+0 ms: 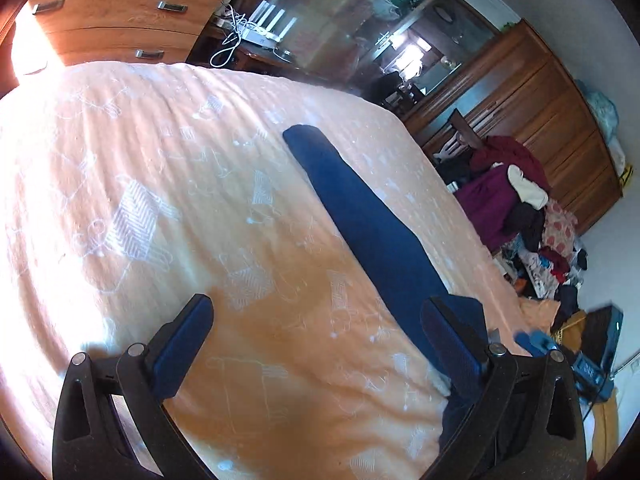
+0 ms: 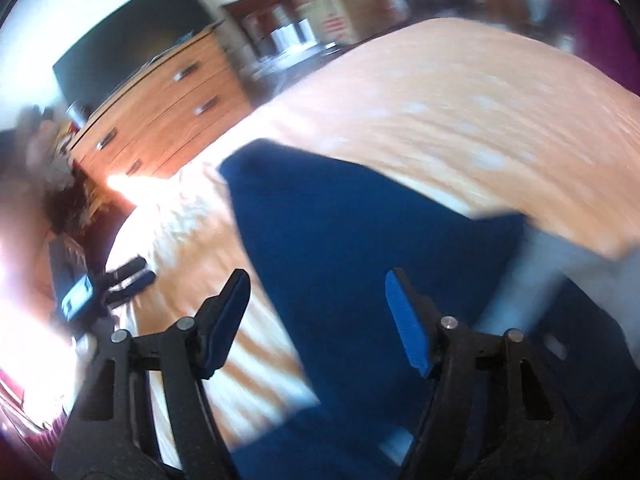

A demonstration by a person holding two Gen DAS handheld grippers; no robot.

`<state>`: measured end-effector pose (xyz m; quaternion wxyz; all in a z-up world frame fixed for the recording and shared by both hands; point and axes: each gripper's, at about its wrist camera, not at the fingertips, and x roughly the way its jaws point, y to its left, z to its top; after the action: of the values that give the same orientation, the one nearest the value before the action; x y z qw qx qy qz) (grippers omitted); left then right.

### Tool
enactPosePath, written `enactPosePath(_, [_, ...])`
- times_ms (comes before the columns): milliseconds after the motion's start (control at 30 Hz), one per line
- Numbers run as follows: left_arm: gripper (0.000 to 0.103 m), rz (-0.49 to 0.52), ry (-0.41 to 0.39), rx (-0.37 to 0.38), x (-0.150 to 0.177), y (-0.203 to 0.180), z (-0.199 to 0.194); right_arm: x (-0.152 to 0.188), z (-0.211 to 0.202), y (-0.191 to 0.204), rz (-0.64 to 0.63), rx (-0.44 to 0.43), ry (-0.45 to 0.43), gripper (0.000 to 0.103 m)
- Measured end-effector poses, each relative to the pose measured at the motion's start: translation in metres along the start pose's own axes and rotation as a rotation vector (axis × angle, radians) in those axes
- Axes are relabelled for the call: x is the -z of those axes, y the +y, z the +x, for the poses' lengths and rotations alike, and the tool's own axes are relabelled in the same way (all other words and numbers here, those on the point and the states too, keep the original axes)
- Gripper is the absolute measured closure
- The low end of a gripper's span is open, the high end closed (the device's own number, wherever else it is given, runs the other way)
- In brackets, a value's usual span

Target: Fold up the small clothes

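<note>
So the blue garment (image 1: 372, 216) is lying stretched out long on the orange bedspread (image 1: 160, 200), toward its edge nearest the clothes pile (image 1: 532, 216). Both the left gripper (image 1: 320, 344) and right gripper (image 2: 316, 312) are gaping wide, holding nothing. It's looking soft, light and floppy, so I'd be pinching a corner or hem at the near end.

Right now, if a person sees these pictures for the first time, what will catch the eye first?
First the dark blue garment, lying in a long narrow strip across the peach bedspread with its pale printed pattern. Next the left hand-held gripper, jaws wide open low over the bedspread beside the garment's near end. The right wrist view is blurred, with the right hand-held gripper open over the same blue cloth.
</note>
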<state>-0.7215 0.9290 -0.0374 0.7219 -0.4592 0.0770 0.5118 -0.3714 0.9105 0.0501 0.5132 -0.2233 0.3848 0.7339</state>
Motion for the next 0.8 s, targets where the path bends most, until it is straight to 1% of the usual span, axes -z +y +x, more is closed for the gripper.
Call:
enactPosePath(33, [0.0, 0.002, -0.001, 0.008, -0.003, -0.001, 0.001, -0.008, 0.012, 0.01, 0.007, -0.015, 0.002, 0.035])
enactPosePath(100, [0.0, 0.018, 0.004, 0.056, -0.016, -0.007, 0.007, -0.012, 0.029, 0.027, 0.005, -0.032, 0.004, 0.035])
enactPosePath(167, [0.0, 0.006, 0.075, 0.123, -0.037, -0.014, 0.03, -0.009, 0.043, 0.038, -0.005, -0.051, 0.013, 0.035])
enactPosePath(233, [0.0, -0.038, 0.169, 0.175, -0.06, -0.018, 0.063, 0.0, 0.042, 0.041, 0.002, -0.065, 0.022, 0.035])
enactPosePath(267, [0.0, -0.06, 0.205, 0.175, -0.073, -0.016, 0.083, 0.005, 0.035, 0.039, 0.01, -0.072, 0.022, 0.035])
enactPosePath(333, [0.0, -0.069, 0.239, 0.149, -0.092, -0.014, 0.113, 0.013, 0.029, 0.029, 0.033, -0.07, 0.016, 0.034])
enactPosePath(400, [0.0, -0.109, 0.273, 0.162, -0.107, -0.009, 0.141, 0.016, 0.017, 0.018, 0.068, -0.07, 0.001, 0.034])
enactPosePath(433, [0.0, -0.121, 0.276, 0.163, -0.112, -0.009, 0.151, 0.016, 0.016, 0.015, 0.081, -0.068, -0.009, 0.034])
enactPosePath(533, [0.0, -0.089, 0.264, 0.155, -0.127, -0.02, 0.171, 0.017, 0.01, 0.005, 0.114, -0.07, -0.041, 0.034])
enactPosePath(600, [0.0, -0.073, 0.263, 0.159, -0.132, -0.023, 0.184, 0.019, 0.004, 0.001, 0.126, -0.068, -0.064, 0.034])
enactPosePath(633, [0.0, -0.069, 0.264, 0.149, -0.133, -0.024, 0.192, 0.02, 0.001, -0.001, 0.128, -0.065, -0.074, 0.034])
enactPosePath(700, [0.0, -0.075, 0.244, 0.136, -0.135, -0.024, 0.2, 0.026, -0.012, -0.009, 0.142, -0.056, -0.103, 0.036])
enactPosePath(733, [0.001, -0.086, 0.231, 0.14, -0.135, -0.025, 0.2, 0.032, -0.021, -0.016, 0.16, -0.052, -0.118, 0.04])
enactPosePath(767, [0.002, -0.099, 0.214, 0.158, -0.137, -0.025, 0.201, 0.039, -0.031, -0.025, 0.186, -0.047, -0.132, 0.047])
enactPosePath(800, [0.005, -0.103, 0.201, 0.188, -0.137, -0.026, 0.201, 0.046, -0.041, -0.035, 0.212, -0.039, -0.144, 0.05])
